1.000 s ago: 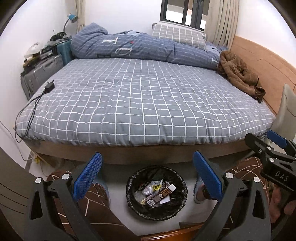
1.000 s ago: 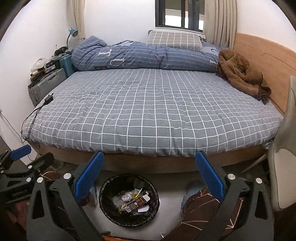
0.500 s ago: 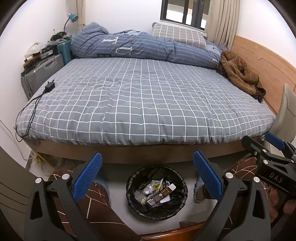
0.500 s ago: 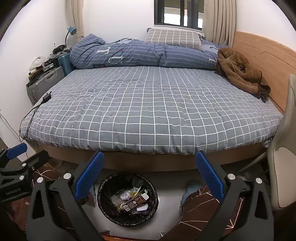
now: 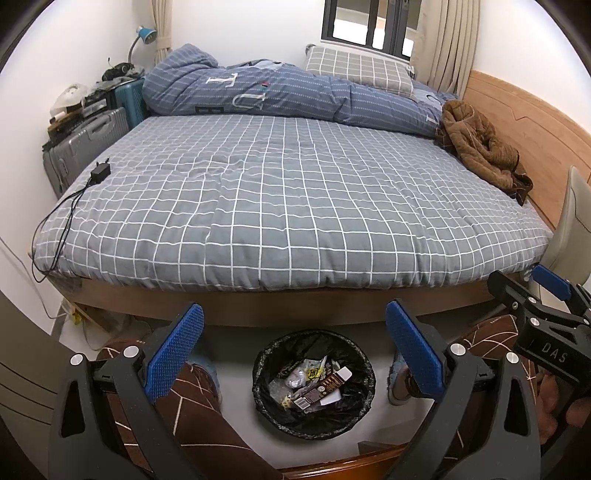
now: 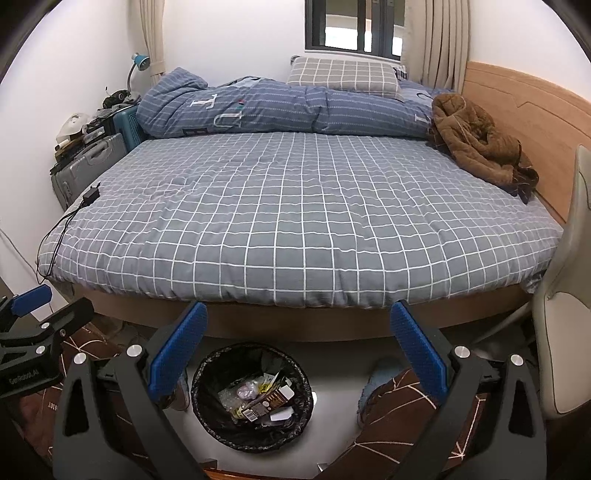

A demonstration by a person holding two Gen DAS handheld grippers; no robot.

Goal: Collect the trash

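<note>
Left wrist view: both the left claw (image 5: 293, 350) and right claw (image 6: 298, 352) hang released and empty above the trash bin (image 5: 314, 384), so I'd guess collecting's basically done, next just scan the bed (image 5: 295, 206) for leftovers.

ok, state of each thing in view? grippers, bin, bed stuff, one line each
left gripper: open, empty
right gripper: open, empty
trash bin: upright on the floor, black liner, wrappers inside, not full
quilt: bunched at the far side of the bed
brown jacket: crumpled by the headboard
charger: lying on the bed's left edge, cord hanging off
window: cannot tell if open
</note>
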